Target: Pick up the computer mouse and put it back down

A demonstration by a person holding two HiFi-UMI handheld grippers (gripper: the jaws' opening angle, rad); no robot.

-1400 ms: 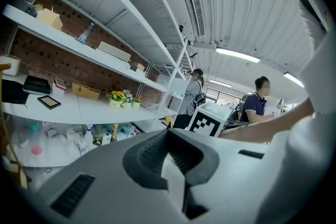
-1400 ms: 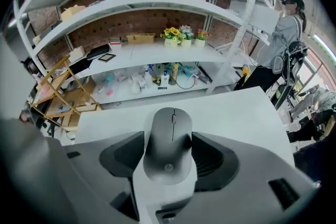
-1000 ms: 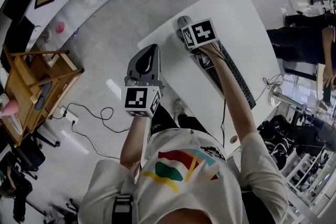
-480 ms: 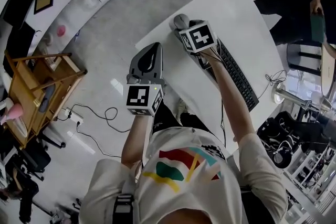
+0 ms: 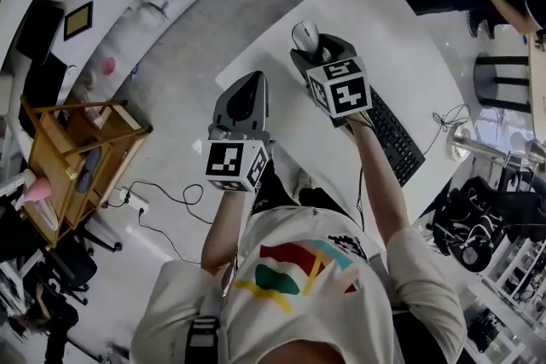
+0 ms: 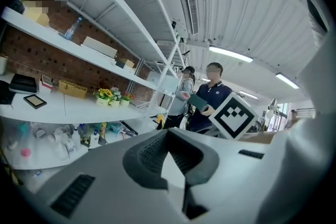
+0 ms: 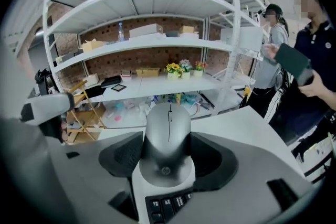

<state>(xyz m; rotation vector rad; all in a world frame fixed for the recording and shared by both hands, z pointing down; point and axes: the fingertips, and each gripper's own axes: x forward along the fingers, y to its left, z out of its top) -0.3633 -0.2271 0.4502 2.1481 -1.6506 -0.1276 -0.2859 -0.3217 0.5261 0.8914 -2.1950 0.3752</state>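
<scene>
Right claw [image 7: 169,152] is pinching the computer mouse [image 7: 168,136] by its sides, holding it over the keyboard's [image 7: 167,207] end near the bench's [image 5: 401,47] left edge. Left claw [image 6: 169,150] hangs pressed together, holding nothing.

White table [image 5: 409,30], grey floor [image 5: 183,55], brick wall [image 7: 152,59], white shelving [image 7: 157,42], wooden rack [image 5: 85,141], ceiling strip lights [image 6: 228,51]

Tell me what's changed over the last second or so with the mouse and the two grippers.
The right gripper, shut on the mouse throughout, has risen and drawn back toward the person, apparently lifting the mouse; keyboard keys now show beneath it. The left gripper stayed shut and empty, beside the table.
</scene>
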